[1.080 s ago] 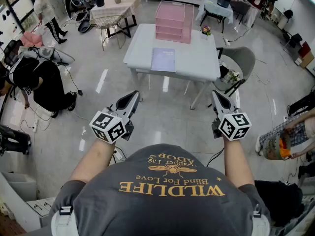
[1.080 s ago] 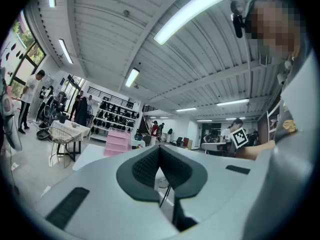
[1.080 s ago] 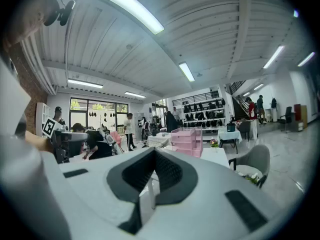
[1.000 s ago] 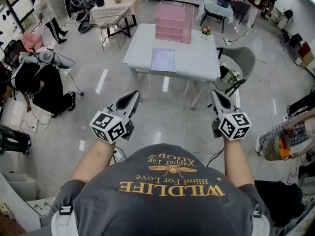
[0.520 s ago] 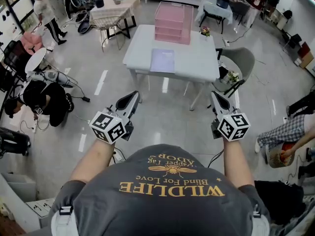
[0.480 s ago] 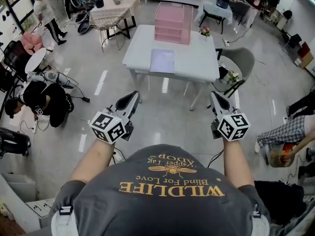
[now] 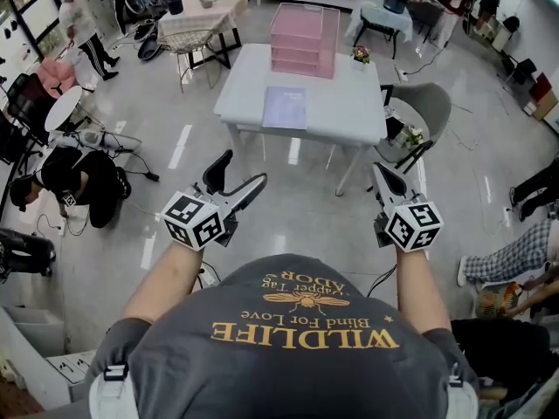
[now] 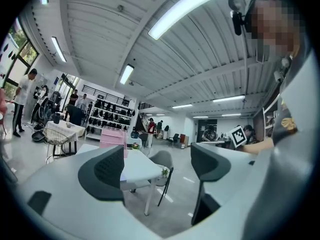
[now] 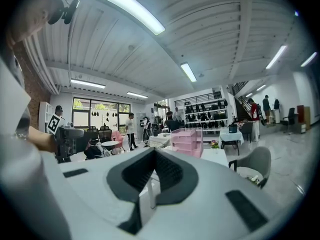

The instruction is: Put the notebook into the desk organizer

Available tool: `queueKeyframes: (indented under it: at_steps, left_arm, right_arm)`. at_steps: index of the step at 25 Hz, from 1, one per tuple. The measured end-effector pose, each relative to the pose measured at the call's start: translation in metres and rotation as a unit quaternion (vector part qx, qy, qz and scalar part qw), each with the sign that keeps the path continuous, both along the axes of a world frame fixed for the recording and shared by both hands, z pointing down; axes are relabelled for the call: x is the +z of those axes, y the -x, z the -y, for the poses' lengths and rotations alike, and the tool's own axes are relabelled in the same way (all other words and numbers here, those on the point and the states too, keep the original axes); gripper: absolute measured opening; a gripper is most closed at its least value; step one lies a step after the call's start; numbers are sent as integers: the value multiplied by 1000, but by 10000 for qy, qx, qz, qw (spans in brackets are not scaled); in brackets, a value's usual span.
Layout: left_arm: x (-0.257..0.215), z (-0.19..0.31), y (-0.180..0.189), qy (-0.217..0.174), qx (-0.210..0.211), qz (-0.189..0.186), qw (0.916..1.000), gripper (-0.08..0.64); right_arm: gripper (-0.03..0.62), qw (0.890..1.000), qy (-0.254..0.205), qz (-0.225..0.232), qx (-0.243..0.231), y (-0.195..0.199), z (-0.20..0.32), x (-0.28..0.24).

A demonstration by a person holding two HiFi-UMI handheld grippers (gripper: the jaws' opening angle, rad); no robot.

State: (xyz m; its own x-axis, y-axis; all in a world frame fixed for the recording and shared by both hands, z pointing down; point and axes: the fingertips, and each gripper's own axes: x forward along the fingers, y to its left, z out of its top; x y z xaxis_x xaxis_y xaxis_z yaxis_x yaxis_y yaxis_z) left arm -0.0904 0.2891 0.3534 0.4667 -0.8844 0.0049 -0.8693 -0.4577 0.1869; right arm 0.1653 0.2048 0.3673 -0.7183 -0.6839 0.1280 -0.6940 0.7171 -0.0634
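Notebook [image 7: 286, 107] waits flat on the white table [image 7: 358, 112], well apart from both grippers
It lies near the table's front edge with the pink desk organizer [image 7: 303, 40] standing just behind it at the far edge, so the transfer looks short once it is picked up. The person stands back across the floor, out of reach. The left gripper [image 7: 239, 172] has just been opening its jaws, which stand wide with nothing between them, probably readied for the pickup; the right gripper [image 7: 381, 175] has its jaws closed together and empty, likely held in reserve
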Motion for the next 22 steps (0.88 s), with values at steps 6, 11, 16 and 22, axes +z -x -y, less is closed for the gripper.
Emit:
queueKeyframes:
  at_steps: [6, 11, 16, 22]
  left_arm:
    - [-13, 6, -20, -135, -223, -3, 9997, 478]
    - [-19, 10, -49, -97, -306, 2, 9995, 488]
    - [-15, 13, -80, 74, -386, -94, 9992, 488]
    - [-12, 31, -96, 148, -458, -73, 9988, 488]
  right_arm:
    - [0, 9999, -37, 64, -80, -25, 5, -6]
    - [0, 9998, -66, 121, -152, -56, 11, -10]
    - [0, 9994, -85, 255, -222, -87, 24, -7]
    - [0, 9993, -84, 287, -245, -104, 51, -1]
